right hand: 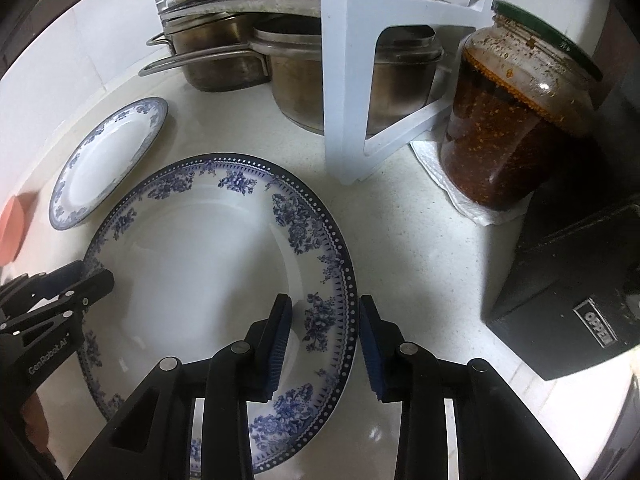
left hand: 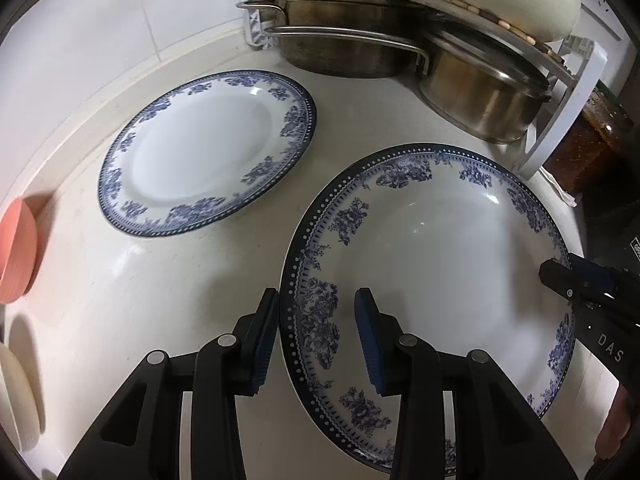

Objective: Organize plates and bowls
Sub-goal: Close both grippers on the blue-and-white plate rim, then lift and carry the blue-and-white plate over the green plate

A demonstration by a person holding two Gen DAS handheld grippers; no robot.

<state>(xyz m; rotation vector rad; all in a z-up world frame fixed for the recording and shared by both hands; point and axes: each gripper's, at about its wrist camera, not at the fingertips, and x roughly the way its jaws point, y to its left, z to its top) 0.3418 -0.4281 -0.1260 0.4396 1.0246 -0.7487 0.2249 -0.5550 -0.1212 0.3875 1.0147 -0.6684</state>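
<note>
Both tongs, left [left hand: 316, 340] and right [right hand: 324, 344], straddle the glossy round floral plate's [left hand: 440, 248] rim, unclenched

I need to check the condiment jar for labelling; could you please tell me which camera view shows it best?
The right wrist view: the glass jar with its green lid shows almost whole, standing on a paper towel beside the white rack. The left wrist view shows only a dark sliver at its right edge.
</note>
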